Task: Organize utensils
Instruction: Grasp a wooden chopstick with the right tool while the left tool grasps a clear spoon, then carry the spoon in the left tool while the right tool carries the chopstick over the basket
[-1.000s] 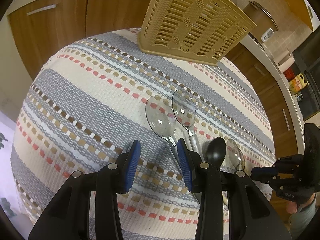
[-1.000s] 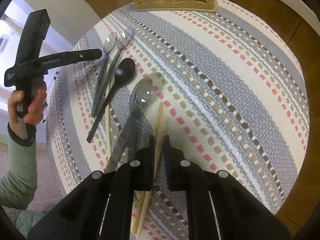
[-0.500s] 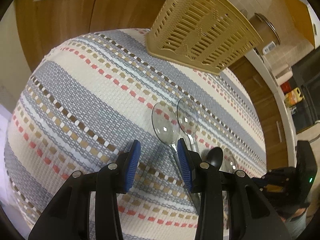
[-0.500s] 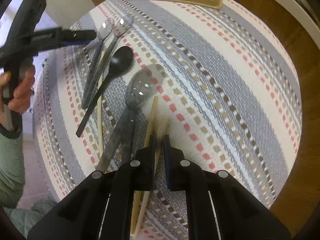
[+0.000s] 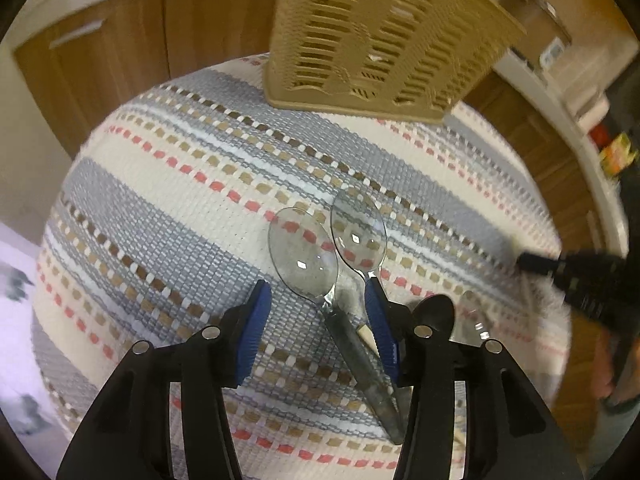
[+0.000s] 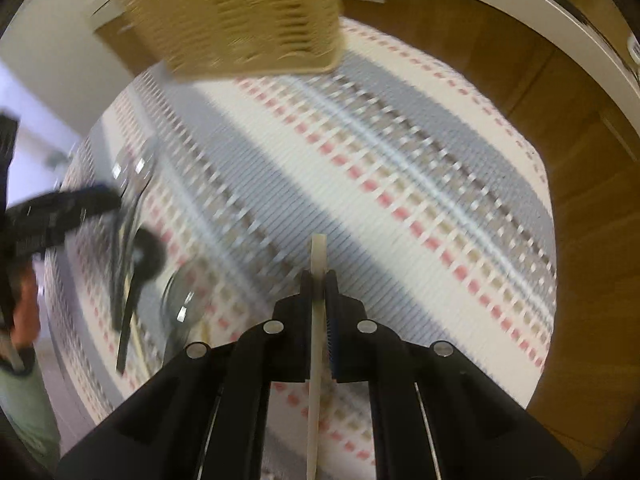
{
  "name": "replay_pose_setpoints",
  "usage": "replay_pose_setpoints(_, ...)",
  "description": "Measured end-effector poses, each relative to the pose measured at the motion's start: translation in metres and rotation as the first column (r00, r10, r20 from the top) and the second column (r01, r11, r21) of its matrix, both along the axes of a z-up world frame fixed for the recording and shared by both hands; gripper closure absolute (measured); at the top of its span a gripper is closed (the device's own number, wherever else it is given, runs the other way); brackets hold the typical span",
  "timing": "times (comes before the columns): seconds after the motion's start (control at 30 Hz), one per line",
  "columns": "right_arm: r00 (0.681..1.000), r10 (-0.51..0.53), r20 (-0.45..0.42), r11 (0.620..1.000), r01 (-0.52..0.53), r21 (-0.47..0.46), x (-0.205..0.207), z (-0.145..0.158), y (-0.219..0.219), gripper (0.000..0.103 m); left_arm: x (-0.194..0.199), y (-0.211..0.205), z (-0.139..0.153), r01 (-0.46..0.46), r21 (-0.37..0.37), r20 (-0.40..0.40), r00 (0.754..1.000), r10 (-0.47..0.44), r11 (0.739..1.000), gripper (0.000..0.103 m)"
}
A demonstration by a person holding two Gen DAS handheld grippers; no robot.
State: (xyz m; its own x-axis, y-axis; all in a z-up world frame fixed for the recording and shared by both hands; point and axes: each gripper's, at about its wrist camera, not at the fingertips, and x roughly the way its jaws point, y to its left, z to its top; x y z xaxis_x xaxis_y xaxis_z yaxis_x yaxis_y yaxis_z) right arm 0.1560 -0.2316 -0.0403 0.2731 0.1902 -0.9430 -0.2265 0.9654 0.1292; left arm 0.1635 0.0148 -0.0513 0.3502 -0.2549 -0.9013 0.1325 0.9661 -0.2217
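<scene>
Two clear plastic spoons lie side by side on the striped cloth: a left one and a right one. My left gripper is open, its blue pads either side of the left spoon's handle. A black spoon lies to the right. My right gripper is shut on a pale wooden chopstick, lifted off the cloth. A tan slatted utensil basket stands at the far edge; it also shows in the right wrist view.
In the right wrist view a black spoon, clear spoons and another chopstick lie at the left, near the other gripper. Wooden cabinets and a white counter ring the round table. The right wrist view is motion blurred.
My right gripper has lifted one chopstick off the cloth and swung toward the basket. My left gripper has moved forward so its pads straddle the left clear spoon's handle.
</scene>
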Motion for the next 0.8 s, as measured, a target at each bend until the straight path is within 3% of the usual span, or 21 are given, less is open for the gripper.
replay_pose_setpoints(0.07,1.000,0.005,-0.015,1.000,-0.005,0.007,0.005,-0.002,-0.002,0.098,0.000,-0.010,0.000,0.015,0.053,0.006,1.000,-0.015,0.998,0.057)
replay_pose_setpoints(0.17,0.999,0.012,-0.047,1.000,-0.013,-0.007,0.010,-0.003,-0.001,0.097,0.002,-0.021,0.001,0.022,0.124,0.007,1.000,-0.023,0.992,0.073)
replay_pose_setpoints(0.27,0.997,0.037,-0.070,0.998,-0.040,-0.046,0.011,-0.003,0.012,0.095,0.004,-0.025,0.002,0.031,0.132,-0.005,1.000,-0.031,0.991,0.073)
replay_pose_setpoints(0.37,0.993,0.069,-0.096,0.995,-0.076,-0.070,0.008,-0.005,0.027,0.085,0.008,-0.024,0.003,0.028,0.107,-0.027,0.999,-0.025,0.994,0.072)
replay_pose_setpoints(0.5,0.993,0.101,-0.060,0.983,-0.109,-0.146,0.011,-0.011,0.056,0.086,0.013,-0.024,0.004,0.034,0.139,-0.039,0.999,-0.029,0.990,0.073)
replay_pose_setpoints(0.57,0.991,0.128,-0.030,0.978,-0.132,-0.161,0.006,-0.012,0.062,0.095,0.015,-0.030,0.004,0.034,0.172,-0.038,0.999,-0.028,0.985,0.073)
replay_pose_setpoints(0.8,0.992,0.126,0.030,0.986,-0.121,-0.115,-0.003,-0.011,0.065,0.098,0.013,-0.046,0.006,0.000,0.254,-0.003,1.000,0.000,0.967,0.093)
